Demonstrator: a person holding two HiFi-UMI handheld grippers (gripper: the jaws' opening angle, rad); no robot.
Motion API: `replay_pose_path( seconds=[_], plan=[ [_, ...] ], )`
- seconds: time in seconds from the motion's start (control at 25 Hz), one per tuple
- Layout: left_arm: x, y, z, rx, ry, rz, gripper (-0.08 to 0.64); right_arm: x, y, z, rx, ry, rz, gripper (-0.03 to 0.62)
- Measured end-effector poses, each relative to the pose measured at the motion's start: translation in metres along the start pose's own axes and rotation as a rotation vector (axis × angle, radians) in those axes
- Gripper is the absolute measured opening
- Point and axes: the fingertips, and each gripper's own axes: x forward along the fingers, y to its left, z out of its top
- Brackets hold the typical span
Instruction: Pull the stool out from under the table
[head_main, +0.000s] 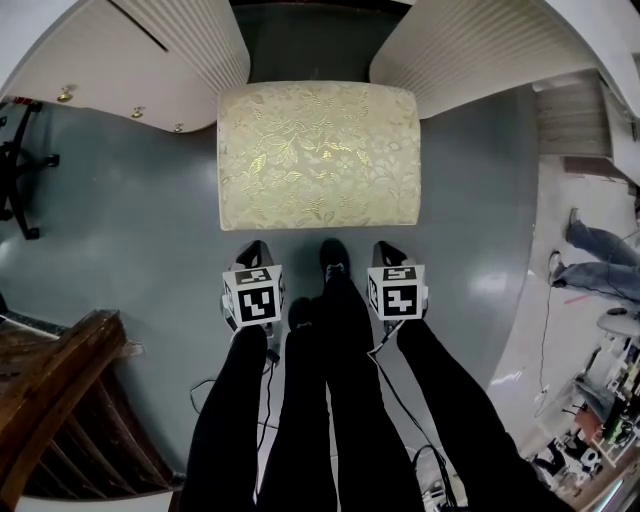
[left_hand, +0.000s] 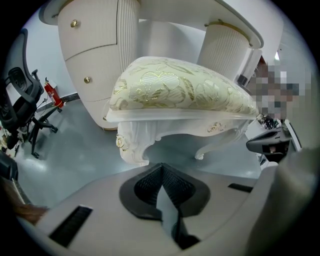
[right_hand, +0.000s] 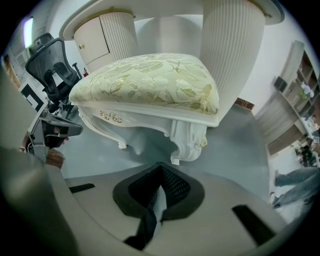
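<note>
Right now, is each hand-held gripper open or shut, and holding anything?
Left hand-held gripper: shut, holding nothing.
Right hand-held gripper: shut, holding nothing.

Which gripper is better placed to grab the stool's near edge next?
Neither clearly, left or right. The left gripper and right gripper both hang shut and empty just short of the stool's near edge, evenly spaced, each facing a front leg. Probably use both, and open them first.
</note>
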Motion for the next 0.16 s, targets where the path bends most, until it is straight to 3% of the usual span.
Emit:
replay_pose_path(
  seconds=[0.16],
  plan=[
    [0.0001,0.0012,-0.0022,0.0,0.007,0.0,0.006,0.0002,-0.0005,0.0029,-0.003,-0.006,0.002,0.003]
  ],
)
